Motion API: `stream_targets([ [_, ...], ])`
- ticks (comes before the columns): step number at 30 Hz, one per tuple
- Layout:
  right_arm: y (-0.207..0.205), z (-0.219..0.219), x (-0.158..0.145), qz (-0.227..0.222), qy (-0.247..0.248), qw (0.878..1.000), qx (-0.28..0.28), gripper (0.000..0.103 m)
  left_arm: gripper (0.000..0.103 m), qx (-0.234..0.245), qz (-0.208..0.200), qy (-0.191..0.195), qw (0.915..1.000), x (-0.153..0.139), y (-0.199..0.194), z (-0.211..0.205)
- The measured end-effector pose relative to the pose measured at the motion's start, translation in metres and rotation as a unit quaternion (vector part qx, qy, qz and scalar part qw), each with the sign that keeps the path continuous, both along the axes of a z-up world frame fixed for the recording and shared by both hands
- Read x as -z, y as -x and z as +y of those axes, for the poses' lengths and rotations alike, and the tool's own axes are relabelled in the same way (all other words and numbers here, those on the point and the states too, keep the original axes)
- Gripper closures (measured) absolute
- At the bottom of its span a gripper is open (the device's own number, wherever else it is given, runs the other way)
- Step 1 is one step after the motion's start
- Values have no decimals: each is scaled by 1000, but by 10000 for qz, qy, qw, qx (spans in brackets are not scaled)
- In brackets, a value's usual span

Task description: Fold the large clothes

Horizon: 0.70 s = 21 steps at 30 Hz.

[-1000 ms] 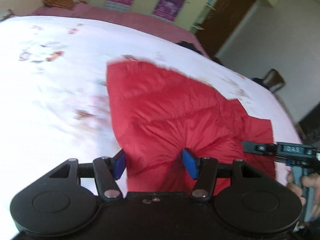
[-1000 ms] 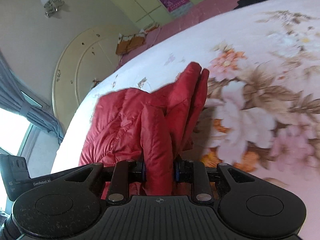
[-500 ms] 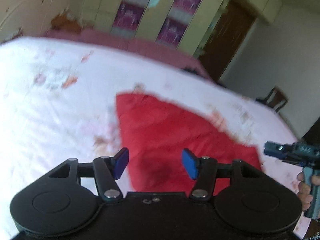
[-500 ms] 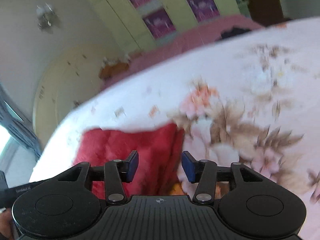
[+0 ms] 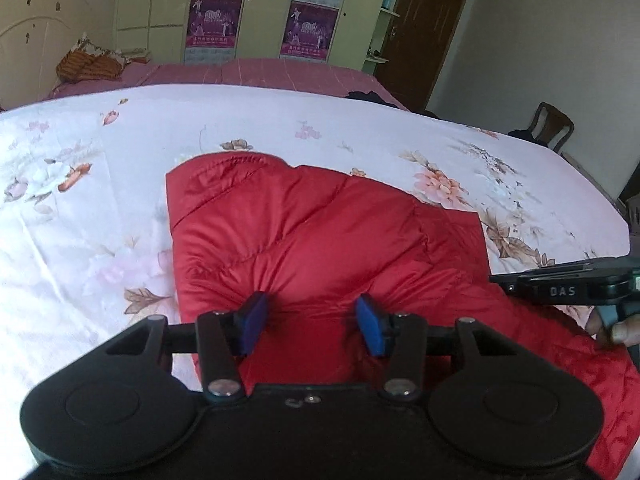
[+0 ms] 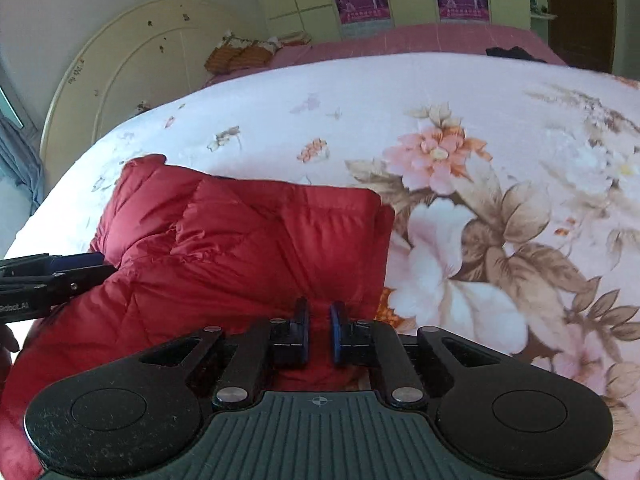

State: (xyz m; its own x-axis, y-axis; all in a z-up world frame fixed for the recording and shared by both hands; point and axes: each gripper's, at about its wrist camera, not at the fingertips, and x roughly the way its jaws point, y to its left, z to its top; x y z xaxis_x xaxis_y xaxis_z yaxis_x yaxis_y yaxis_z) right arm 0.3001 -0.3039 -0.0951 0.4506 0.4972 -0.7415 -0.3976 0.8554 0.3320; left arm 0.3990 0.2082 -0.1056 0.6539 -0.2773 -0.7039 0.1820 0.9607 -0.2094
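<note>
Jacket (image 5: 320, 232) lies folded, long axis across floral bedspread (image 5: 240, 120).

A home bedroom is indicated: a bed (image 5: 280, 120) covered with a floral quilt (image 6: 460, 128), a cream arched headboard (image 6: 120, 64), wardrobe doors (image 5: 260, 8) hung with calendars, a wooden chair (image 5: 554, 124).

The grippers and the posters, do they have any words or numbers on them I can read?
"DAS": white letters on the side of the right gripper, seen from the left wrist view.
"...obot.AI": partly cut off at the frame edge, on the side of the left gripper, seen from the right wrist view.
Purple posters on the wardrobe doors: there is print on them, but too small and blurred to read.
</note>
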Motion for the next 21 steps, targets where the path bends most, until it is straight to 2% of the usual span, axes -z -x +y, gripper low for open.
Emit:
stream_targets([
  [3,-2,2,-4,44,92,9999,31,93,56,0,47,-19,10000,-1,0,0],
  [5,4,0,-21,-62,80,9999,140,93,56,4,27,11,10000,-15,9,0],
  [9,43,-11,-70,-436,-337,9985,-48,93,56,227,-183,566,9980,-45,45,-1],
  [11,63,-6,-78,-501,-315,9977,-334,93,56,433,-110,520,9976,-44,57,-12],
  [13,72,8,-66,-489,109,9971,-568,93,56,484,17,280,9984,-29,59,-22],
  [15,70,16,-39,-262,400,9971,-588,93,54,412,44,280,9987,-16,58,-25],
  [18,62,12,-21,20,146,9990,-418,93,55,311,32,230,9992,-10,60,-30],
  [21,63,11,-24,-42,203,9985,-507,93,55,264,34,140,9995,-11,61,-34],
])
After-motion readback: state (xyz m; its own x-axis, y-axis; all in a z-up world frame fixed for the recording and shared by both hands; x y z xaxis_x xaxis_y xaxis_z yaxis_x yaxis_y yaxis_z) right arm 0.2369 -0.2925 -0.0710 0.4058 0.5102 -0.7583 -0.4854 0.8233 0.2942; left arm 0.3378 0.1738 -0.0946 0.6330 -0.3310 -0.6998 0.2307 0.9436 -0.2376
